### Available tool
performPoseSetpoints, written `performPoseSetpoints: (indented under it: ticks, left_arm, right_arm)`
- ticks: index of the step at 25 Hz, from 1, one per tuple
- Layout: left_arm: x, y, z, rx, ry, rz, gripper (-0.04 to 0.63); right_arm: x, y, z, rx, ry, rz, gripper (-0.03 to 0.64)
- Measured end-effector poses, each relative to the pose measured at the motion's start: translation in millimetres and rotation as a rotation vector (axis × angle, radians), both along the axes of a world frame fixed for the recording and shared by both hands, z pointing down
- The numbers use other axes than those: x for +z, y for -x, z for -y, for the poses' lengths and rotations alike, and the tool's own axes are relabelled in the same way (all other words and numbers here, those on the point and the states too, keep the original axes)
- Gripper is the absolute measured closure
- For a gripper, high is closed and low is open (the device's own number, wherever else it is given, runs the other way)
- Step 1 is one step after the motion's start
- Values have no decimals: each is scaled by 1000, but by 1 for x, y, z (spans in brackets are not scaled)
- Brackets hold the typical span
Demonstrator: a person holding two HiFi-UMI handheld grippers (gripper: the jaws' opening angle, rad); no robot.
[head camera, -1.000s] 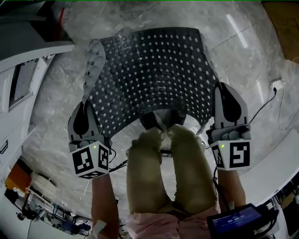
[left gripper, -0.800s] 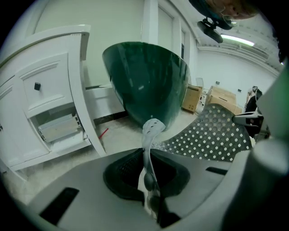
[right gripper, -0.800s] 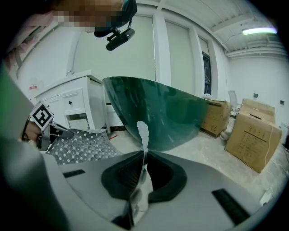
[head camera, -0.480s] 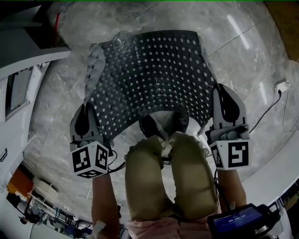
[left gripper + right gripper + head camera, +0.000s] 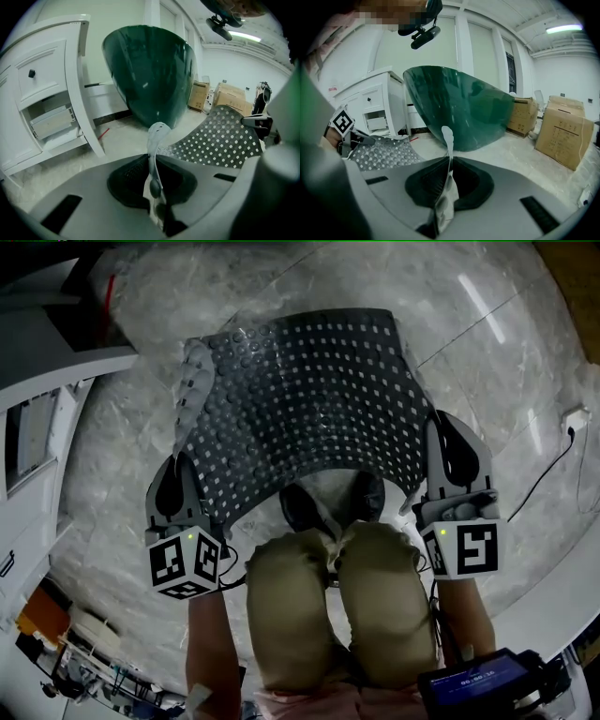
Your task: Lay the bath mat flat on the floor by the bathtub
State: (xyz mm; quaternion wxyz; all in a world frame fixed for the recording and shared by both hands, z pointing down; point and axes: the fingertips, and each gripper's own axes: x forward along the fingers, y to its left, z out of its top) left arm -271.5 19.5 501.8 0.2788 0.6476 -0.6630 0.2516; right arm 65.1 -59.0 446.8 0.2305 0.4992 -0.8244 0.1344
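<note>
Bath mat (image 5: 309, 399) clamped between left gripper (image 5: 178, 470), right gripper (image 5: 448, 432).

— What's the floor like?
— Pale, veined marble floor (image 5: 525, 381), glossy, with streaks of reflected light.
— Furniture?
— A white cabinet (image 5: 47, 84) with drawers stands left of the dark green bathtub (image 5: 459, 108). Cardboard boxes (image 5: 565, 133) sit by the white wall (image 5: 555, 70) on the right.
— Light?
— A strip lamp (image 5: 565, 29) on the ceiling.

The head view looks steeply down; both gripper views, low, face the green bathtub (image 5: 150, 70).
</note>
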Motion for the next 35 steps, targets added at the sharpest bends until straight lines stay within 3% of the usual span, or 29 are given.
performPoseSetpoints:
  ticks: [5, 11, 17, 35]
  left_arm:
    - [28, -12, 8, 26, 0, 8, 555]
    - [40, -15, 9, 37, -2, 5, 555]
    - [89, -16, 27, 27, 7, 6, 555]
    - [150, 1, 40, 12, 1, -17, 555]
  right_arm:
    - [36, -11, -3, 14, 52, -15, 584]
    - [42, -10, 5, 20, 3, 7, 584]
    - [96, -16, 24, 23, 19, 19, 584]
    - [150, -14, 43, 29, 18, -3, 584]
